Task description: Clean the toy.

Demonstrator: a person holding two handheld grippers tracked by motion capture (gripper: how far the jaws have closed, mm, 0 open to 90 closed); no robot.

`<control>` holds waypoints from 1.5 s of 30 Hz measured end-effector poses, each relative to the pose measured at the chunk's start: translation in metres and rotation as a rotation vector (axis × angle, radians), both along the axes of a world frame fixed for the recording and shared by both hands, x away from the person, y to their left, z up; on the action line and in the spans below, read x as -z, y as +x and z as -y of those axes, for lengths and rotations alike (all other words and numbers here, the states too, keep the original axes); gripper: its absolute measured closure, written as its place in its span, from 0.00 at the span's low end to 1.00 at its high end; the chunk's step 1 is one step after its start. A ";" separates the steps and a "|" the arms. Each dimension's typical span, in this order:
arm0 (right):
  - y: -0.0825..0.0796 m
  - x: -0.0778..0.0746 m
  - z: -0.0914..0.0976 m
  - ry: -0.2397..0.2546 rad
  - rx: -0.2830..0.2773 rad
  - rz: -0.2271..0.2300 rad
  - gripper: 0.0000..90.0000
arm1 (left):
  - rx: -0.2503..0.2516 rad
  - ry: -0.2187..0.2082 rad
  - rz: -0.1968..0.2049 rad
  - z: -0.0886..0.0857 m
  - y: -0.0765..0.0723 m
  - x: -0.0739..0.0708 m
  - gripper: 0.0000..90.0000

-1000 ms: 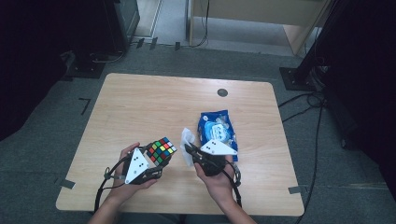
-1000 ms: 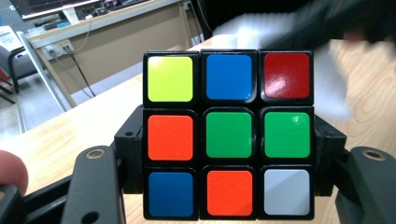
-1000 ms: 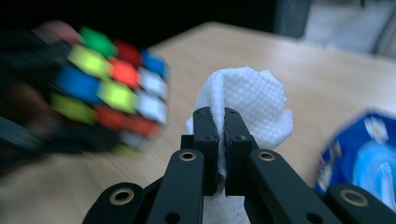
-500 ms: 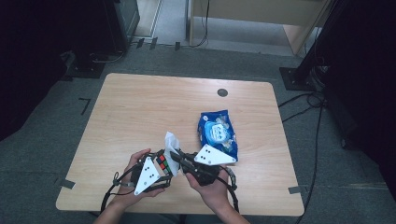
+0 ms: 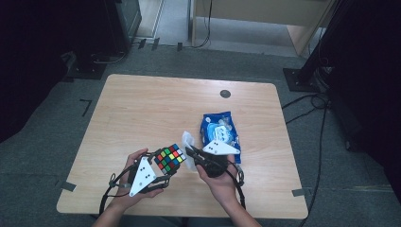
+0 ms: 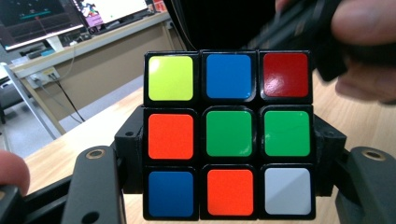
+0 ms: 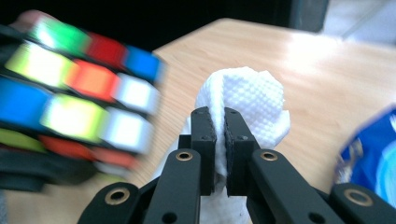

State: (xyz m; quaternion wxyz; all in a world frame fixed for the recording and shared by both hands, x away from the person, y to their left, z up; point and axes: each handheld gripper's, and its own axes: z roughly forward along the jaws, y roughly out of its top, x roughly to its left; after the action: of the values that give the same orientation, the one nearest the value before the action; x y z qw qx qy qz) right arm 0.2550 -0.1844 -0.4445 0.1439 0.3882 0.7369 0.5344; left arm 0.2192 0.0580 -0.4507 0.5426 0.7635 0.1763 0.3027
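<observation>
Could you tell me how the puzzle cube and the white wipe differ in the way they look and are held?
The puzzle cube is rigid, with bright coloured squares; the white wipe is soft, crumpled and plain. The left gripper grips the cube at its two sides, its jaws set apart, while the right gripper pinches the wipe with its jaws almost together. Both are held off the table, close to each other.

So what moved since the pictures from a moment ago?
The left tool swung the colourful puzzle cube down toward the table's near edge, then brought it back up. The right tool carried the white paper wipe left to the cube, then pulled back a little to the right. Both tools kept their grips. The blue wipes packet and the light wooden table stayed put.
</observation>
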 end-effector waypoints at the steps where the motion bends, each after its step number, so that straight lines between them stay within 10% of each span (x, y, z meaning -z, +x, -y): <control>1: 0.001 0.001 0.002 0.009 0.008 -0.008 0.95 | -0.006 0.003 -0.001 -0.001 0.001 0.000 0.38; 8: -0.024 -0.038 0.000 0.132 -0.087 0.123 0.95 | -0.015 0.026 -0.022 0.000 0.005 0.005 0.38; 14: -0.044 -0.048 -0.024 0.115 -0.194 0.187 0.95 | 0.010 0.033 -0.006 0.006 -0.001 0.004 0.38; 27: -0.002 -0.002 0.003 0.010 0.012 0.037 0.96 | 0.002 -0.006 -0.010 -0.003 0.001 -0.003 0.38; 33: 0.005 0.009 0.002 -0.036 0.053 0.056 0.94 | -0.068 -0.003 -0.060 -0.013 0.015 0.005 0.38; 37: 0.013 0.019 0.001 -0.053 0.085 0.038 0.61 | -0.106 0.008 -0.088 -0.017 0.021 0.010 0.38; 45: 0.014 0.016 0.008 -0.003 0.081 0.049 0.49 | -0.152 0.014 -0.122 -0.023 0.029 0.014 0.38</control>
State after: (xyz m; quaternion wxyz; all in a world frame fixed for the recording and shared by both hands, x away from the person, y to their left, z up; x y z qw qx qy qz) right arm 0.2694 -0.1926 -0.4603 0.1839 0.4041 0.7176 0.5365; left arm 0.2480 0.0811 -0.4643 0.5008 0.7688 0.2642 0.2973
